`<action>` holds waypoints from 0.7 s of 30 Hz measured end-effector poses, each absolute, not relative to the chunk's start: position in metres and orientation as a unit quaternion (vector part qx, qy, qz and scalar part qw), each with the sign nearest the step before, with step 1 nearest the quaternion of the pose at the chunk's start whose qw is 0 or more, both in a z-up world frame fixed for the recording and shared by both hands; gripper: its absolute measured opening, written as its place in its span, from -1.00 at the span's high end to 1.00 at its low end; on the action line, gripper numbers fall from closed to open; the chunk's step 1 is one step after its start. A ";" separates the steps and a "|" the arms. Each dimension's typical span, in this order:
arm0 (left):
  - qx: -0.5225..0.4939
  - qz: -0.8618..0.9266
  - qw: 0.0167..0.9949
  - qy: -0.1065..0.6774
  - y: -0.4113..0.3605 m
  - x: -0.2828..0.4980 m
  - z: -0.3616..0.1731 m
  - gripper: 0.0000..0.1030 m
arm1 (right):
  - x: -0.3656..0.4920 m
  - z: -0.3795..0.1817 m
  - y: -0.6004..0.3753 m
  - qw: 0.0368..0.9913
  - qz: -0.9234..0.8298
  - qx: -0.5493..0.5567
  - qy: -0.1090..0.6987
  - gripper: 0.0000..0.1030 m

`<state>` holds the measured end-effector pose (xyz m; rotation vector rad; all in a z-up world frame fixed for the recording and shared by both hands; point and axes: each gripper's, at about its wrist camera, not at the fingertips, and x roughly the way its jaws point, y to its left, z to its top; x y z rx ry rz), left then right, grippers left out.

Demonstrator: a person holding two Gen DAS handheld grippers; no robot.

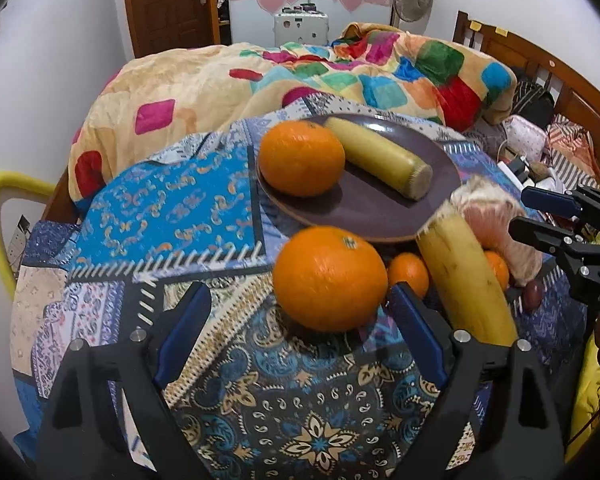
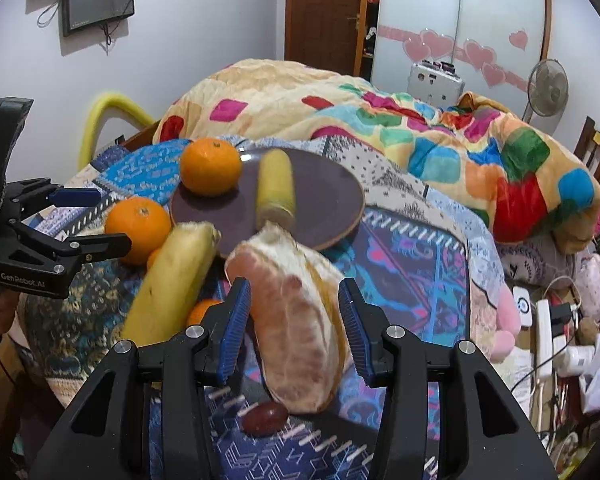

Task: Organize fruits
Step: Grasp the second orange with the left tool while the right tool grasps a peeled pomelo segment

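A dark plate [image 1: 380,216] [image 2: 324,204] on a patterned cloth holds an orange [image 1: 301,159] [image 2: 210,166] and a piece of corn [image 1: 378,156] [image 2: 275,188]. In front of it lie a second orange [image 1: 329,278] [image 2: 137,228], a banana [image 1: 466,276] [image 2: 171,276], small oranges [image 1: 408,272], a peeled pomelo piece [image 2: 300,328] [image 1: 496,224] and a dark red date [image 2: 264,418]. My left gripper [image 1: 300,320] is open, its fingers either side of the near orange, not touching. My right gripper [image 2: 293,328] is open around the pomelo piece.
A colourful blanket [image 1: 300,76] is heaped behind the plate. A yellow chair back [image 1: 3,208] stands at the left. Cables, a power strip [image 2: 544,340] and clutter lie to the right. A fan [image 2: 548,88] and wardrobe stand at the back.
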<state>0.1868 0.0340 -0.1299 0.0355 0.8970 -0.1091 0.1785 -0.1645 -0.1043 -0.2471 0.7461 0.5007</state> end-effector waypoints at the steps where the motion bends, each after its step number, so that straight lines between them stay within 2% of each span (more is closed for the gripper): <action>1: 0.017 -0.053 0.899 0.434 0.033 0.187 -0.132 -0.77 | 0.179 -0.107 -0.166 0.892 0.241 -0.118 0.364 0.18; 3: 0.018 -0.054 0.898 0.437 0.031 0.188 -0.135 -0.77 | 0.179 -0.113 -0.168 0.889 0.241 -0.115 0.371 0.15; 4: 0.019 -0.053 0.897 0.438 0.030 0.189 -0.137 -0.77 | 0.179 -0.115 -0.169 0.889 0.241 -0.114 0.373 0.04; 6: 0.020 -0.051 0.898 0.436 0.029 0.190 -0.139 -0.77 | 0.179 -0.119 -0.170 0.887 0.242 -0.113 0.377 -0.05; 13: 0.024 -0.051 0.903 0.425 0.025 0.191 -0.140 -0.76 | 0.175 -0.127 -0.165 0.888 0.237 -0.131 0.371 -0.05; 18: 0.023 -0.058 0.906 0.420 0.025 0.192 -0.140 -0.54 | 0.172 -0.130 -0.157 0.891 0.226 -0.164 0.358 -0.09; 21: 0.023 -0.067 0.906 0.416 0.023 0.192 -0.139 -0.41 | 0.171 -0.130 -0.156 0.892 0.222 -0.174 0.354 -0.05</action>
